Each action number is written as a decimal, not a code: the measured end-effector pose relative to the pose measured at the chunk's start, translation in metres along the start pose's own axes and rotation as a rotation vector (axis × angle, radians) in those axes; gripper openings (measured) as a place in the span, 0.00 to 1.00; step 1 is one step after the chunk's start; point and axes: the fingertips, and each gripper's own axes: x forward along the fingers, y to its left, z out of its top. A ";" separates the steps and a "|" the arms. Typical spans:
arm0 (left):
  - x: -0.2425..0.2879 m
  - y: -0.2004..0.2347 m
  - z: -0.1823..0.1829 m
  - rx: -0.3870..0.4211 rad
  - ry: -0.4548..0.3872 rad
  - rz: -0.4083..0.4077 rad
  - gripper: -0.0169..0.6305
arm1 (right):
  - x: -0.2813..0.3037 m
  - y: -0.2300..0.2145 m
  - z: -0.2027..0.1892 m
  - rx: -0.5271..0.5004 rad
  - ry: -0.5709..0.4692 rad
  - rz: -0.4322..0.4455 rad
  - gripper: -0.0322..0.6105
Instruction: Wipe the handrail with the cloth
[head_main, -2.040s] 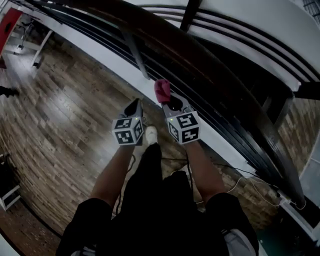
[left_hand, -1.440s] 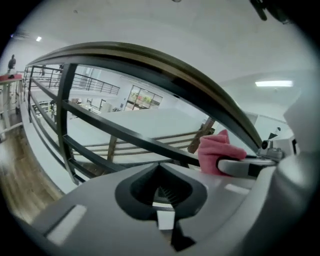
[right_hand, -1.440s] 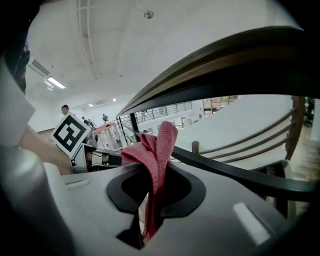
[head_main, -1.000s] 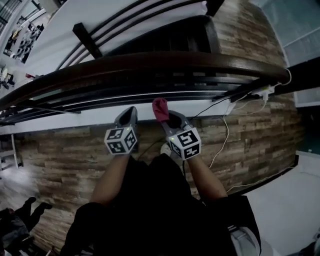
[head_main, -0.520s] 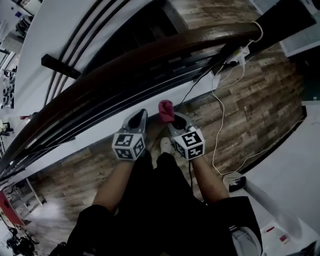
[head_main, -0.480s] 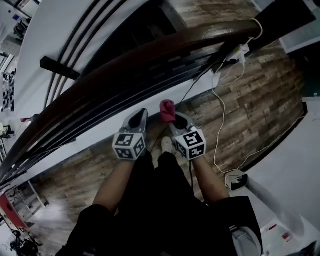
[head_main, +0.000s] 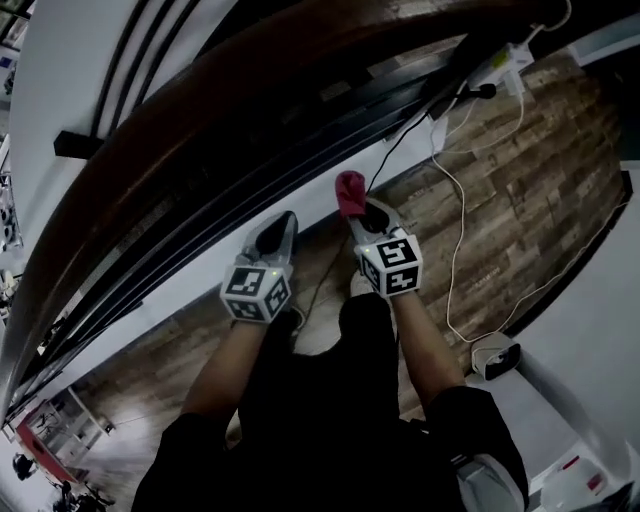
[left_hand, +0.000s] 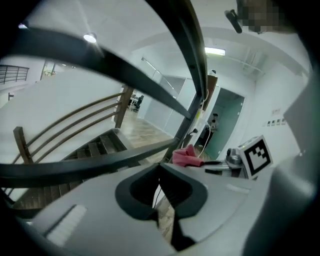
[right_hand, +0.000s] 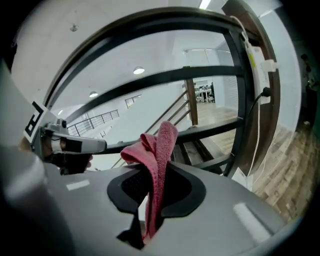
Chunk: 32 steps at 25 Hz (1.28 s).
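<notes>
The dark wooden handrail (head_main: 220, 110) runs on a slant from upper right to lower left, above black rail bars (head_main: 300, 165). My right gripper (head_main: 352, 207) is shut on a red cloth (head_main: 350, 190), which stands up out of its jaws just below the bars. In the right gripper view the cloth (right_hand: 157, 150) hangs folded between the closed jaws of the right gripper (right_hand: 152, 172). My left gripper (head_main: 279, 224) is beside it on the left, shut with nothing in it. Its jaws meet in the left gripper view (left_hand: 160, 166), where the cloth (left_hand: 187, 156) shows to the right.
A white power strip (head_main: 512, 58) with black and white cables (head_main: 455, 230) hangs at the rail's right end above the wood floor (head_main: 530, 190). A white object (head_main: 495, 355) lies on the floor at right. Stairs (left_hand: 95, 147) drop behind the railing.
The head view has swung, so the handrail now slants more steeply and fills the top. Both grippers keep their side-by-side pose, and the right one still holds the cloth.
</notes>
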 end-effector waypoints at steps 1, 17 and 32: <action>0.014 0.003 -0.011 0.005 -0.001 0.001 0.03 | 0.014 -0.017 -0.007 -0.017 0.011 -0.014 0.13; 0.215 0.021 -0.062 0.118 -0.278 -0.004 0.03 | 0.128 -0.169 0.025 -0.257 -0.370 -0.082 0.13; 0.252 -0.019 -0.060 0.187 -0.303 -0.016 0.03 | 0.157 -0.257 0.046 -0.710 -0.191 -0.476 0.13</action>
